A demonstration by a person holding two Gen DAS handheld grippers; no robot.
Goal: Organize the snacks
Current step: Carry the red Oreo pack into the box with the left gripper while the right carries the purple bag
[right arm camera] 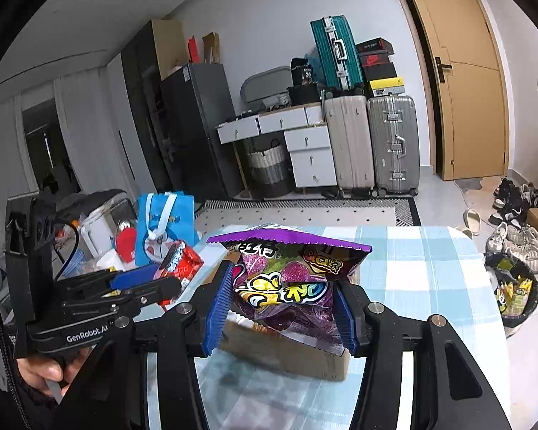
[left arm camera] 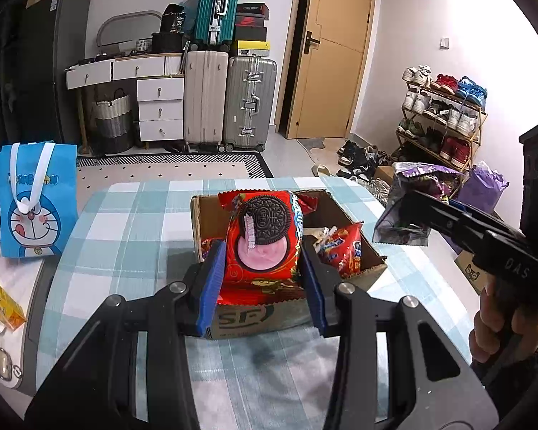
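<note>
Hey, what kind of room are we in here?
Probably a lived-in home, a bedroom or entry room: suitcases stacked by a wooden door, a crowded shoe rack, and a white drawer desk.

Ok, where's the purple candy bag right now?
Clamped in the right gripper: the purple candy bag is above the cardboard box, right of the Oreo pack.

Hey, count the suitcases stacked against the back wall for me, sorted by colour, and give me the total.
Teal suitcase: 1, on top of the other two
Cream suitcase: 1
Silver suitcase: 1
Total: 3
</note>
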